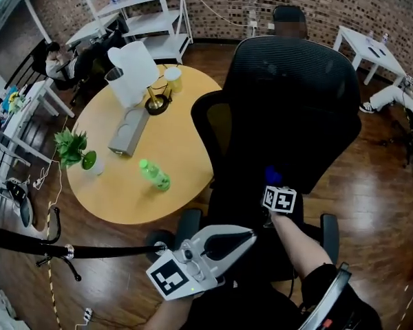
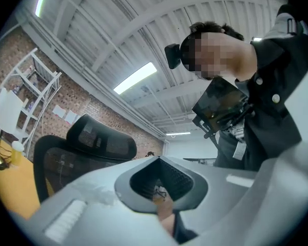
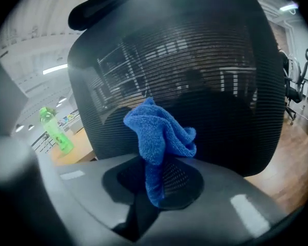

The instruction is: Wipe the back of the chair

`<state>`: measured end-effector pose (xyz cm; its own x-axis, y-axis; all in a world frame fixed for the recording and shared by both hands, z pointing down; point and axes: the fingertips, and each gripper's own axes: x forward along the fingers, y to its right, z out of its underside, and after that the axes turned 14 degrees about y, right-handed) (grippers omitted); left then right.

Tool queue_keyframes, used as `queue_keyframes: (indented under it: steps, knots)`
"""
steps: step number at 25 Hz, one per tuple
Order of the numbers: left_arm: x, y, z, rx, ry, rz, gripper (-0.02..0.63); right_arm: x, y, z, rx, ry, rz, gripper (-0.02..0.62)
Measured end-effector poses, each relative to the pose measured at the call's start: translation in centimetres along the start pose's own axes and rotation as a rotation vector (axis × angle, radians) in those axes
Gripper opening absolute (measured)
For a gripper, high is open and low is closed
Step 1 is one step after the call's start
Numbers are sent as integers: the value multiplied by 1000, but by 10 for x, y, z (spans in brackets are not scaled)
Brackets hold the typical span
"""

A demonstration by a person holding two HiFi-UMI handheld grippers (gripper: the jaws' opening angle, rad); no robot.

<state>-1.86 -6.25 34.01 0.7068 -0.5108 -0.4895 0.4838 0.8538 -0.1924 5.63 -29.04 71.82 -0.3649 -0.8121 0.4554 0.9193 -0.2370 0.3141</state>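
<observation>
A: How will the cloth handle?

B: It looks like blue microfibre: soft, light and floppy, not slippery or fragile. The right gripper has its jaws clenched on a bunched fold, and the rest puffs out ahead of the tips, just in front of the chair back. I can't tell whether it touches the mesh. I'd judge the hold sound, with enough loose cloth forward to meet the surface

A: And the chair?

B: The back is black mesh in a stiff frame, so it should give a little under pressure, and the chair may roll or swivel if pushed hard. In the head view the chair back stands upright beside the round yellow table, with the right gripper low on it

A: Could the other one steady it?

B: The left gripper is pinched together on nothing, well short of the chair and tilted towards the ceiling. The frame edge would be the place to brace

A: Any writing?

B: None I can read. The green bottle lying on the table shows no legible label
</observation>
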Motion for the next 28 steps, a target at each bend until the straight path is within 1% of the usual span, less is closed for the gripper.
queue_keyframes:
  steps: [2, 5, 9, 13, 17, 19, 20, 21, 23, 24, 25, 26, 27, 28]
  knots:
    - [-13, -5, -6, 14, 3, -39, 5, 10, -23, 10, -24, -25, -32, 54]
    - [-29, -12, -14, 33, 15, -89, 5, 25, -64, 25, -54, -64, -105, 54]
    - [-46, -17, -25, 58, 33, -140, 5, 40, -118, 39, -71, -101, -199, 54]
    - [-59, -21, -32, 82, 36, -184, 5, 52, -148, 49, -99, -128, -243, 54]
    - [-65, -28, -31, 91, 33, -210, 5, 61, -178, 58, -116, -151, -315, 54]
    - [-65, -32, -28, 94, 31, -215, 5, 64, -188, 63, -146, -164, -361, 54]
    - [-63, -34, -26, 93, 30, -215, 4, 62, -199, 65, -159, -170, -422, 54]
    - [-61, -36, -24, 91, 28, -213, 5, 57, -213, 66, -168, -175, -512, 54]
    - [-55, -37, -18, 80, 23, -203, 5, 41, -240, 71, -188, -190, -727, 54]
    - [-51, -38, -15, 74, 20, -198, 5, 35, -247, 75, -195, -202, -801, 54]
    - [-47, -37, -12, 68, 16, -193, 5, 32, -247, 78, -195, -217, -832, 54]
    - [-44, -36, -8, 64, 10, -189, 5, 34, -239, 82, -189, -232, -818, 54]
    - [-41, -36, -4, 60, 4, -187, 5, 39, -224, 85, -181, -245, -771, 54]
    - [-39, -35, 0, 58, -2, -186, 5, 46, -204, 87, -172, -256, -703, 54]
